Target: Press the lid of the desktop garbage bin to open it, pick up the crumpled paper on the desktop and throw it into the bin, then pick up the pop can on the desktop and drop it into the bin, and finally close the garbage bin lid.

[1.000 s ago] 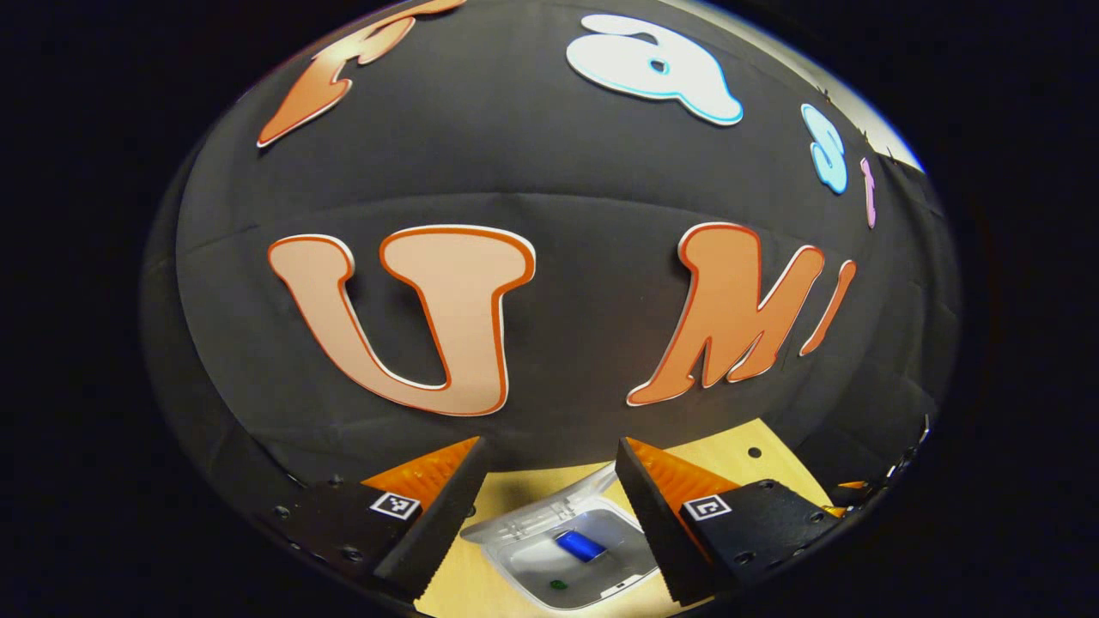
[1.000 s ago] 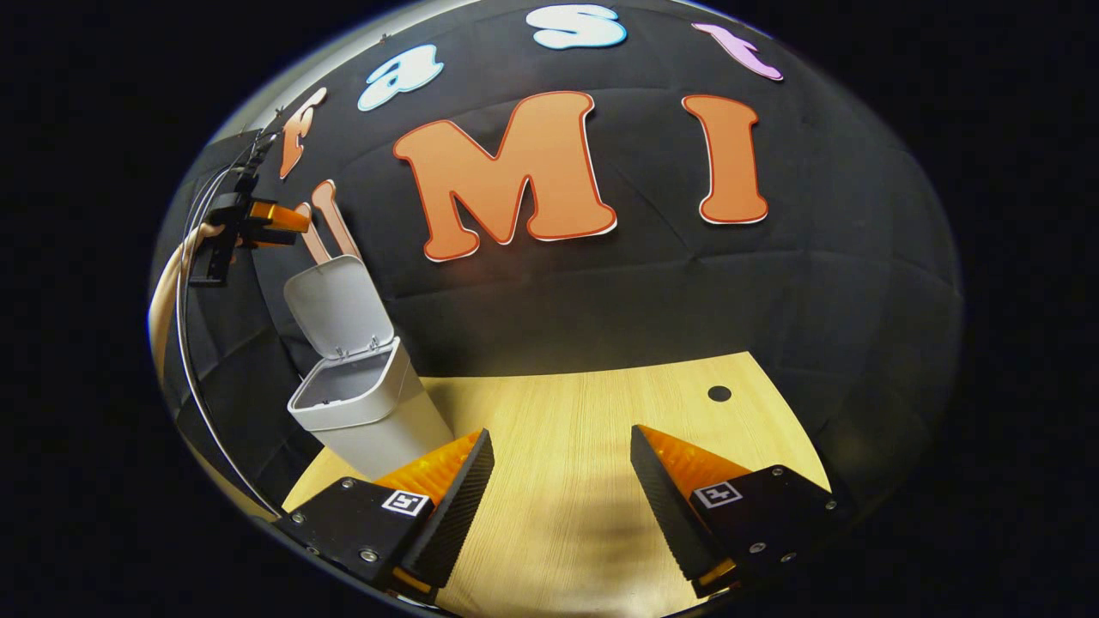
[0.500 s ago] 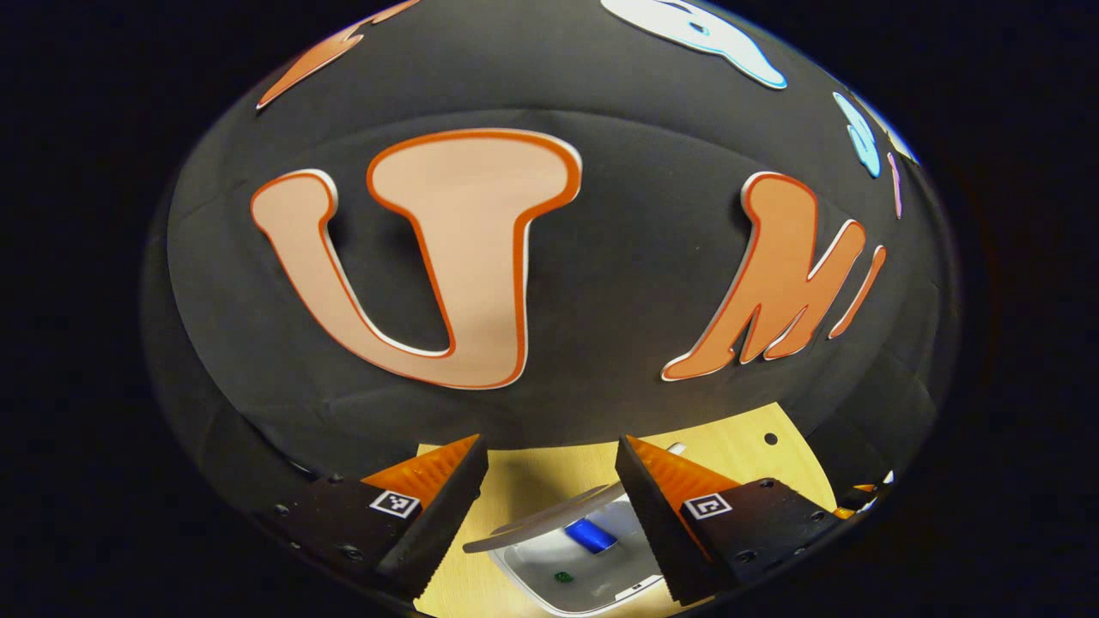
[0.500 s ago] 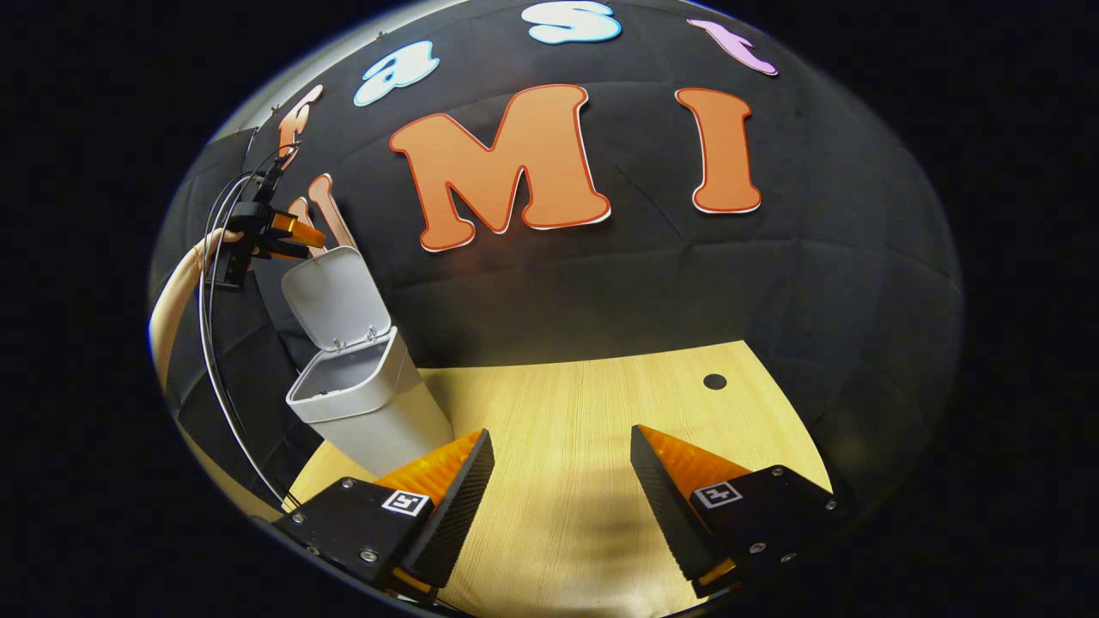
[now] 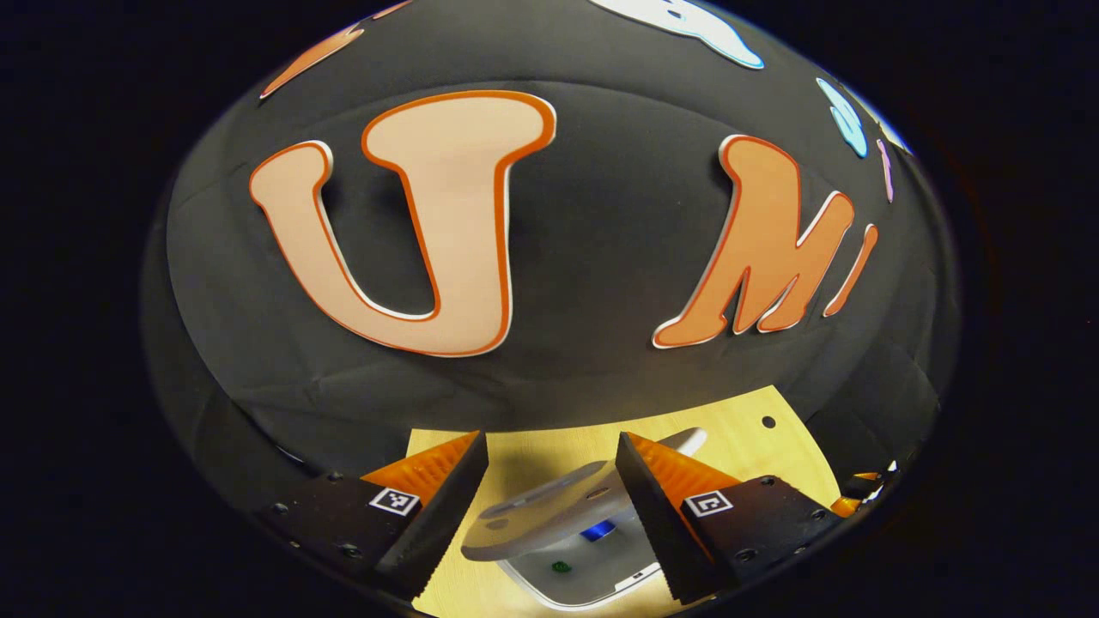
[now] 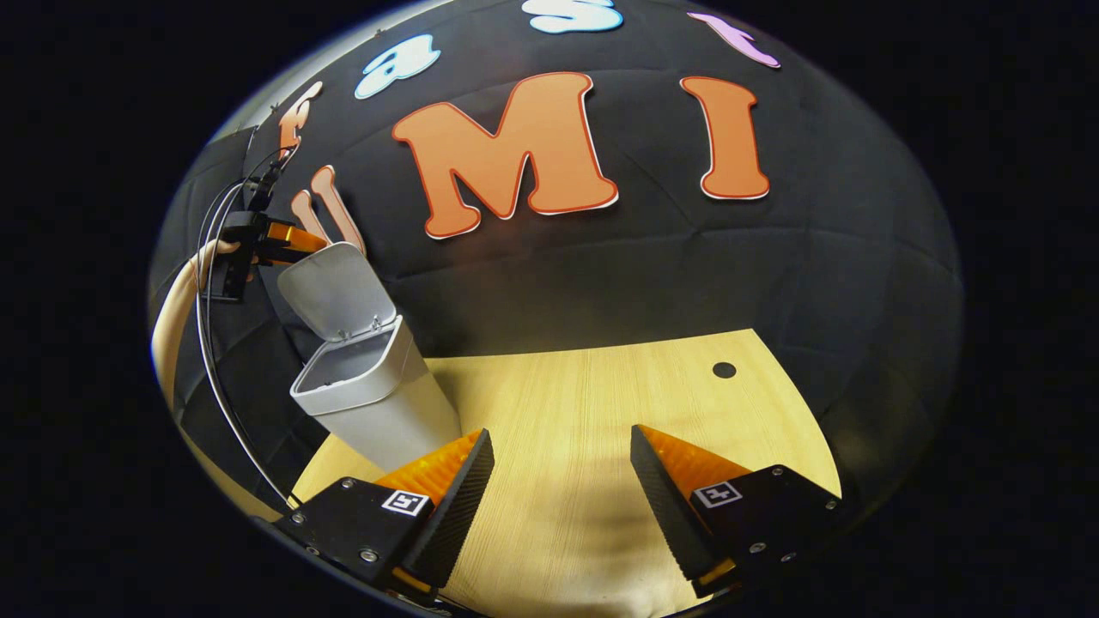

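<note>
Both hand-held grippers gape wide and empty: left hand-held gripper point(image 5: 549, 498) at lower centre pushes lid point(image 5: 549, 511) over bin point(image 6: 378, 403); an off-centre shove could tip it.

The desktop garbage bin point(image 6: 378, 403) is a pale grey plastic box with rounded corners, narrowing toward its base, standing on the wooden desktop point(image 6: 584, 429) near the black cloth wall. Its hinged lid point(image 6: 335, 287) is raised but tilted forward over the mouth, partly open. In the left gripper view the lid point(image 5: 549, 506) appears from above as a flat grey slab covering much of the opening. Under its edge, inside the bin point(image 5: 592, 571), lies the blue pop can point(image 5: 598, 531), with only a small part visible.
</note>
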{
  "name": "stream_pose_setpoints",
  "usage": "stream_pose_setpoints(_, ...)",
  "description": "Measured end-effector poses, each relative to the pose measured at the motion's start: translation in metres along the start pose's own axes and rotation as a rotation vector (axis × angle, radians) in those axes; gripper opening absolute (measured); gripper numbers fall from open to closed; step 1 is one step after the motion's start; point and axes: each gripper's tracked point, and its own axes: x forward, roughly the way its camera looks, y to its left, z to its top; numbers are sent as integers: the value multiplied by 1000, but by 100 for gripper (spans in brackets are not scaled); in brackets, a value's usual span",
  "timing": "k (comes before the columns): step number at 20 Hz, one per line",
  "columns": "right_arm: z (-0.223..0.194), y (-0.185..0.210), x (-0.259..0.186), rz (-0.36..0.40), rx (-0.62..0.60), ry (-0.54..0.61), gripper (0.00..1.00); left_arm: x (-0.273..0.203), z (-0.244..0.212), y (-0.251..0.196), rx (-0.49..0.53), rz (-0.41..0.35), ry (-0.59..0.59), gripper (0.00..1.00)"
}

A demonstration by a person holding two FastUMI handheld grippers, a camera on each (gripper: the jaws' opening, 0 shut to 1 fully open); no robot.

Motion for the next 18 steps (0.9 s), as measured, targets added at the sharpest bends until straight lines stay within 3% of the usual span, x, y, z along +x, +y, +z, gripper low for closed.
stream_pose_setpoints(11, -7, -5, -11, 27, -2, 13, 96, -9, -86, -45, 61, 3, 95, 98)
stream_pose_setpoints(18, -22, -7, -13, 35, -16, 52, 96, 0, -142, -59, 37, 0, 133, 98)
